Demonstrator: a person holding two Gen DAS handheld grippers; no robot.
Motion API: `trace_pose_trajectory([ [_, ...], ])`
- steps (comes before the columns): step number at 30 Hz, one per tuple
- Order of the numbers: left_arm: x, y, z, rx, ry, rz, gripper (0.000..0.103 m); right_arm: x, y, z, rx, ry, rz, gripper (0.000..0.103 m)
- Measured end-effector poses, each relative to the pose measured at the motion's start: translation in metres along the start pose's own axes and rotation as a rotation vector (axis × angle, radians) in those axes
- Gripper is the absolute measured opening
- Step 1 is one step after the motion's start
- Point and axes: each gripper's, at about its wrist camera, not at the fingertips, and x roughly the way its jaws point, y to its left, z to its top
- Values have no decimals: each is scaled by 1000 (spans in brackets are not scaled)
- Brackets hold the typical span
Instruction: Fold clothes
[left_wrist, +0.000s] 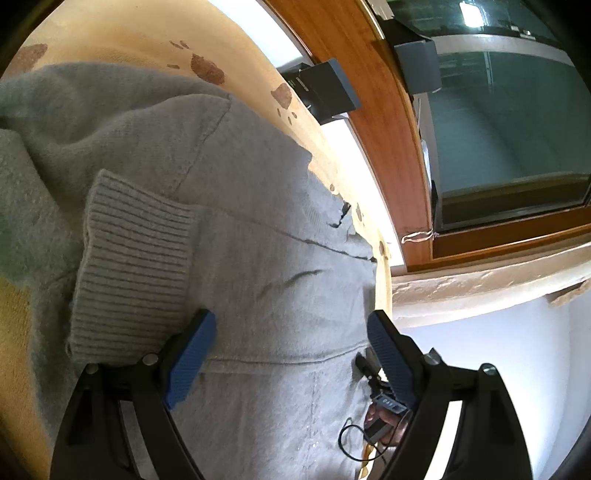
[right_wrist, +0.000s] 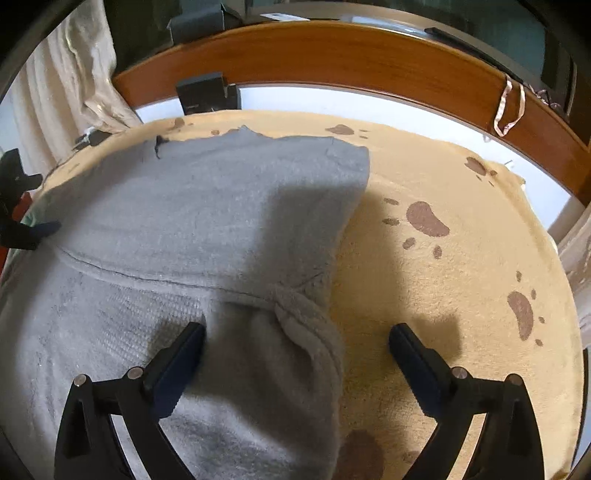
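**Grey sweater, part-folded, on paw-print blanket**

Left wrist view: left gripper (left_wrist: 291, 332), fingers spread wide and empty, over the grey sweater (left_wrist: 258, 229). A ribbed cuff (left_wrist: 129, 266) lies folded across the body just beyond the left-hand finger, likely laid there as a sleeve fold. Tan blanket (left_wrist: 110, 40) beneath; wooden window frame (left_wrist: 388, 122) beyond the right-hand finger.

Right wrist view: right gripper (right_wrist: 295, 339), fingers wide open, nothing held. They straddle the sweater's edge (right_wrist: 325, 332), seemingly placed to take it. One finger rests over knit, the other over blanket.
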Motion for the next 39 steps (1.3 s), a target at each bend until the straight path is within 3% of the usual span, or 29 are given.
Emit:
trace_pose_trajectory([
  [3, -8, -5, -6, -3, 3, 14, 87, -18, 4, 2, 12, -49, -39, 100],
  [8, -16, -21, -23, 51, -1, 15, 88, -66, 28, 7, 41, -161, 51, 100],
  [13, -9, -16, -45, 57, 62, 9, 88, -56, 80, -6, -93, -53, 121, 100],
  [16, -10, -2, -52, 41, 65, 19, 88, -38, 92, -28, -125, 31, 128, 100],
  [19, -17, 5, -55, 43, 38, -32, 88, -32, 96, -44, -156, 12, 95, 102],
  [24, -19, 1, -59, 64, 47, -23, 88, -36, 97, -46, -144, 4, 84, 102],
  [27, -26, -1, -71, 80, 74, -34, 89, -39, 97, -48, -106, 48, 57, 102],
  [31, -32, -5, -99, 125, 139, -52, 90, -63, 118, -53, -103, 8, 153, 102],
  [34, -33, -3, -119, 149, 198, -48, 90, -67, 142, -71, -185, 51, 199, 102],
  [37, -36, -4, -135, 192, 211, -33, 90, -68, 158, -92, -271, 55, 154, 103],
  [39, -41, -3, -142, 216, 208, -25, 90, -73, 153, -100, -239, 61, 161, 103],
])
